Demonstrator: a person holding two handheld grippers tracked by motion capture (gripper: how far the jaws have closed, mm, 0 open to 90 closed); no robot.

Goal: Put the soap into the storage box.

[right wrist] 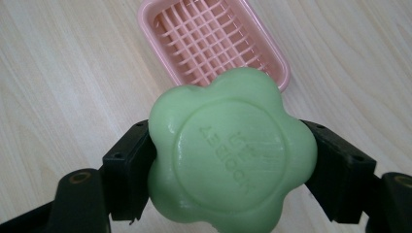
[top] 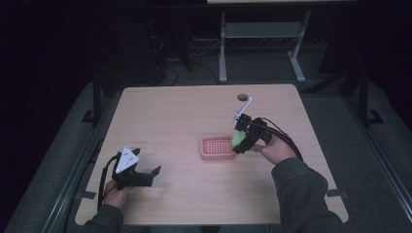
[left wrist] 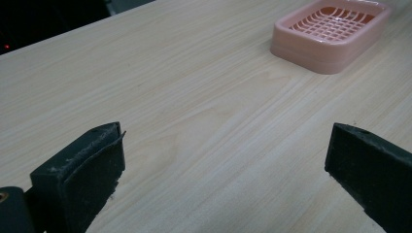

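Bare light wooden bench (top: pixel 184 116) spreads wide around the work, with broad free room between the two hand-held grippers and toward the far edge. The right hand-held gripper (top: pixel 241 141) is clamped on a pale green flower-shaped bar of soap (right wrist: pixel 228 150), held above the right end of a pink rectangular plastic soap dish with a grid floor (top: pixel 214 148). In the right gripper view the soap's flat embossed face looks at the camera; its raised lettering is too soft to read, and the soap covers the dish's near corner. The dish's long axis runs left to right across the bench. The left hand-held gripper (top: pixel 145 175) sits near the bench's front left, jaws spread wide on nothing, well apart from the dish.
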